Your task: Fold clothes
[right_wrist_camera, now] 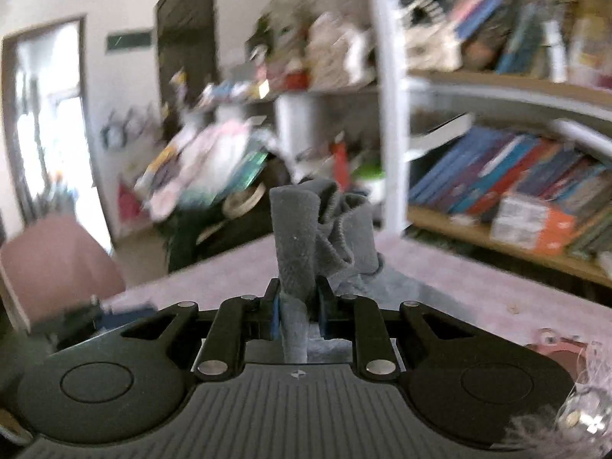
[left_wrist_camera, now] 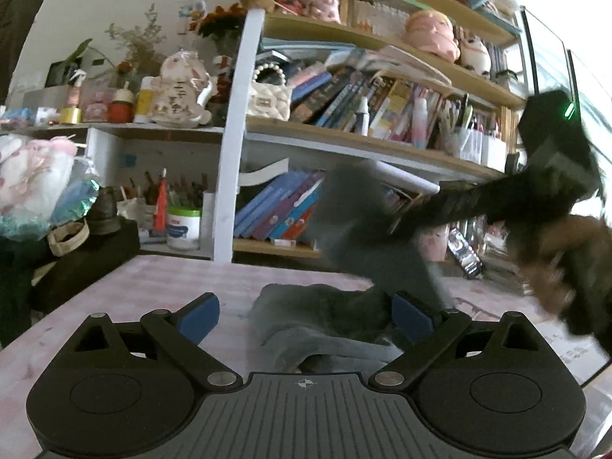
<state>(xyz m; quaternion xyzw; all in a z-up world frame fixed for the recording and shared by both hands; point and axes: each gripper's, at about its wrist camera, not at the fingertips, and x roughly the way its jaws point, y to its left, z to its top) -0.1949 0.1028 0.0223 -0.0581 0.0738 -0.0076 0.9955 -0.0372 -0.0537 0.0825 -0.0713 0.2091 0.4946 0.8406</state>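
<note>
Grey cloth point(right_wrist_camera: 302, 229), pale pink table point(left_wrist_camera: 153, 290), blue-padded black left gripper point(left_wrist_camera: 306, 315).

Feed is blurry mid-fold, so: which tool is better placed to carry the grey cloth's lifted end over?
Right. The right tool is already shut on the soft grey fabric garment, lifted off the pink table. The left tool is open, gripping nothing.

The right tool point(left_wrist_camera: 451, 206) and lifted grey cloth point(left_wrist_camera: 367, 222) were smeared by motion blur; the right wrist view's bookshelf point(right_wrist_camera: 516, 191) was blurred too.
</note>
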